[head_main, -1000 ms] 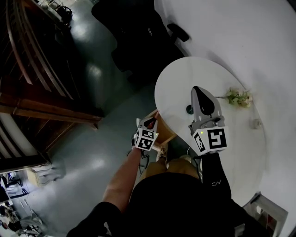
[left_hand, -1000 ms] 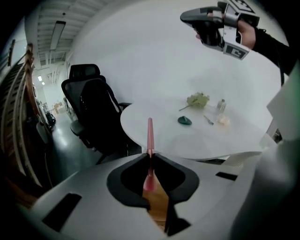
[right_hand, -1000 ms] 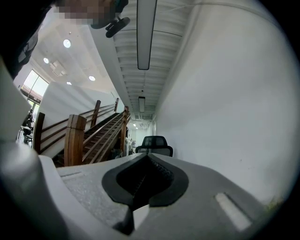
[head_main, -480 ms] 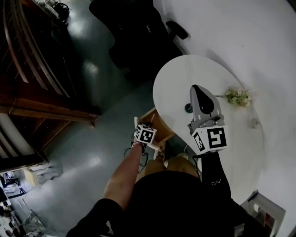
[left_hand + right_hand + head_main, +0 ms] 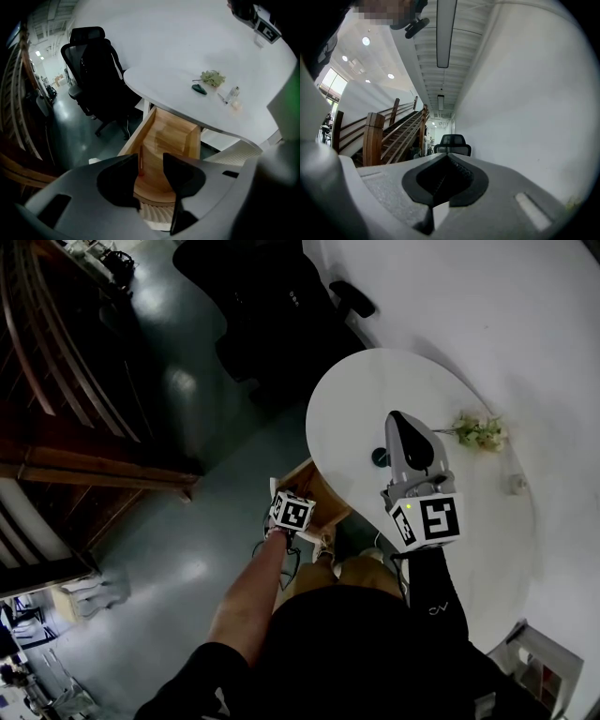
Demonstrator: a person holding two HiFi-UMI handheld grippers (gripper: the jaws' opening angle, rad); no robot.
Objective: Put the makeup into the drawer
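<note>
Left gripper view: the left tool (image 5: 151, 165) has just spread its jaws, empty, above the makeup stick (image 5: 140, 160) lying in the drawer (image 5: 193, 140); lift clear without nudging it.

Your left gripper (image 5: 151, 164): grey shell, black jaws.
Your right gripper (image 5: 446, 164): pale grey shell, black jaws.
Marker cubes (image 5: 427, 521): black square patterns on white.
Drawer (image 5: 176, 133): light honey wood.
Makeup (image 5: 140, 161): thin red stick.
Table (image 5: 164, 77): plain white.
Chair (image 5: 96, 65): black.
Sprig (image 5: 213, 77): pale green.
Floor (image 5: 70, 136): glossy grey-green.
Stairs (image 5: 375, 136): brown wood.
</note>
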